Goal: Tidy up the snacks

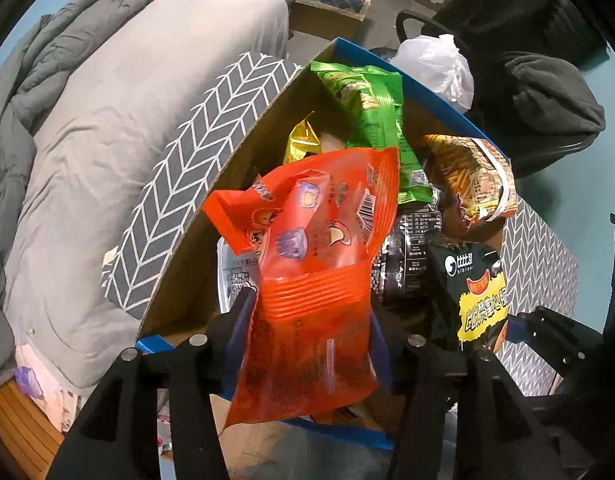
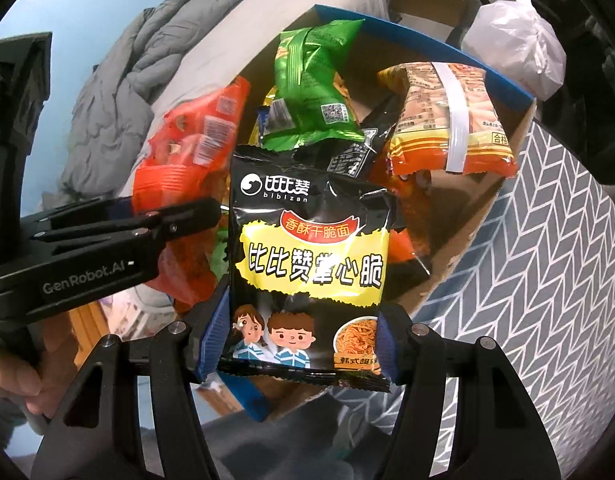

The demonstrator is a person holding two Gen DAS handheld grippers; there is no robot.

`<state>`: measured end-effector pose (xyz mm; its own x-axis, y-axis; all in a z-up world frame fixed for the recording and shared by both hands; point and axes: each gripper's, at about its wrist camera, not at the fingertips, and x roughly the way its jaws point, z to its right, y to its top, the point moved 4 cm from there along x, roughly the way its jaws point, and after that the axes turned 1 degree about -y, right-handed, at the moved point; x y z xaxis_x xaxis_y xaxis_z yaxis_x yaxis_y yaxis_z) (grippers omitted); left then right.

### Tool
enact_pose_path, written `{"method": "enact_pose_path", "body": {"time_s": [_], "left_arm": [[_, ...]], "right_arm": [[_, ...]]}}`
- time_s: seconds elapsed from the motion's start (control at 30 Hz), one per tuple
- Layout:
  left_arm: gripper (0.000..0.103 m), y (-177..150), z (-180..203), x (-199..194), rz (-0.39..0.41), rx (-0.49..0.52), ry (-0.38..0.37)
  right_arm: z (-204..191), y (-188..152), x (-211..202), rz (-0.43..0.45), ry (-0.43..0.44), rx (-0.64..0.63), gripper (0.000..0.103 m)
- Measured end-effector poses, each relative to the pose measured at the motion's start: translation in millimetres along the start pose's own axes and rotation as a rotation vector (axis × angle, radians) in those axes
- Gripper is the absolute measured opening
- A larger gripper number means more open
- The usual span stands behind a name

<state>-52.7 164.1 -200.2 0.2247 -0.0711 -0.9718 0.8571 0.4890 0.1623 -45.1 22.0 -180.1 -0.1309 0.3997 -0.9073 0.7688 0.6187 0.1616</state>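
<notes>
Orange bag [image 1: 315, 248]: nearest to the left wrist camera, it hangs between the blue pads of the left gripper [image 1: 310, 308], over the near end of the box.
Left claw: fingers stand partly apart with a pad at each side edge of the orange bag; whether they squeeze it cannot be told.
Black noodle packet [image 2: 311, 256]: front side facing the right wrist camera, with yellow lettering and two cartoon children, held above the box's near rim.
Right claw: the right gripper [image 2: 303, 312] pinches the black noodle packet by its lower side edges, one blue pad on each.
Hand [image 2: 11, 380]: at the left edge of the right wrist view, wrapped round the handle of the left gripper.
Box [image 1: 243, 148]: bare cardboard inside, grey-and-white chevron print outside, blue rim; it lies open under both claws and is crowded with snacks.
Green bag [image 1: 367, 112]: leans across the middle of the box, beyond the orange bag.
Gold packet [image 1: 301, 142]: partly hidden, just beside the green bag.
Striped orange-yellow packet [image 2: 439, 120]: rests against the box's far right wall.
White plastic bag [image 1: 435, 64]: outside the box, behind its far rim.
Grey bedding [image 1: 107, 120]: bunched up left of the box.
</notes>
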Motion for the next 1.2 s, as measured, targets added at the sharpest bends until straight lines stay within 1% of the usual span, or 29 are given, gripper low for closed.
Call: {"method": "enact_pose_path", "body": {"time_s": [0.07, 0.1, 0.17, 0.43, 0.5, 0.67, 0.73, 0.77, 0.8, 0.87, 1.07, 1.2], "left_arm": [[0.056, -0.4, 0.0, -1.0, -0.001, -0.002, 0.001], [0.058, -0.8, -0.5, -1.3, 0.000, -0.002, 0.001], [0.060, -0.7, 0.4, -2.4, -0.004, -0.002, -0.003], [0.060, -0.3, 8.9, -21.1, 0.016, 0.005, -0.009], [0.068, 0.9, 11.2, -30.1, 0.034, 0.006, -0.007], [0.072, 3.9, 19.5, -54.0, 0.089, 0.017, 0.004], [0.076, 5.2, 23.3, -64.7, 0.116, 0.022, 0.007], [0.080, 5.7, 25.3, -69.9, 0.131, 0.026, 0.011], [0.081, 5.8, 26.4, -74.6, 0.146, 0.030, 0.015], [0.081, 7.5, 32.3, -84.8, 0.176, 0.046, 0.023], [0.082, 10.4, 52.2, -109.1, 0.232, 0.108, 0.040], [0.082, 12.7, 66.4, -121.2, 0.258, 0.152, 0.050]], "right_arm": [[-0.5, 0.4, -0.9, 0.001, -0.001, 0.000, 0.064], [-1.1, 0.6, -2.3, 0.003, -0.004, 0.000, 0.066], [-2.3, 1.3, -5.5, 0.010, -0.010, -0.005, 0.072], [-3.2, 3.0, -29.5, 0.065, -0.066, -0.020, 0.074], [-0.6, 4.6, -37.6, 0.081, -0.087, -0.018, 0.075], [6.4, 10.0, -60.5, 0.128, -0.129, 0.000, 0.076], [10.8, 12.2, -71.8, 0.149, -0.145, 0.009, 0.076], [11.4, 12.9, -75.8, 0.158, -0.153, 0.014, 0.076], [13.6, 14.0, -82.5, 0.170, -0.164, 0.020, 0.076], [17.5, 16.0, -93.2, 0.189, -0.183, 0.028, 0.076], [26.3, 17.3, -133.2, 0.262, -0.263, 0.058, 0.078], [31.1, 16.9, -158.9, 0.310, -0.295, 0.092, 0.078]]}}
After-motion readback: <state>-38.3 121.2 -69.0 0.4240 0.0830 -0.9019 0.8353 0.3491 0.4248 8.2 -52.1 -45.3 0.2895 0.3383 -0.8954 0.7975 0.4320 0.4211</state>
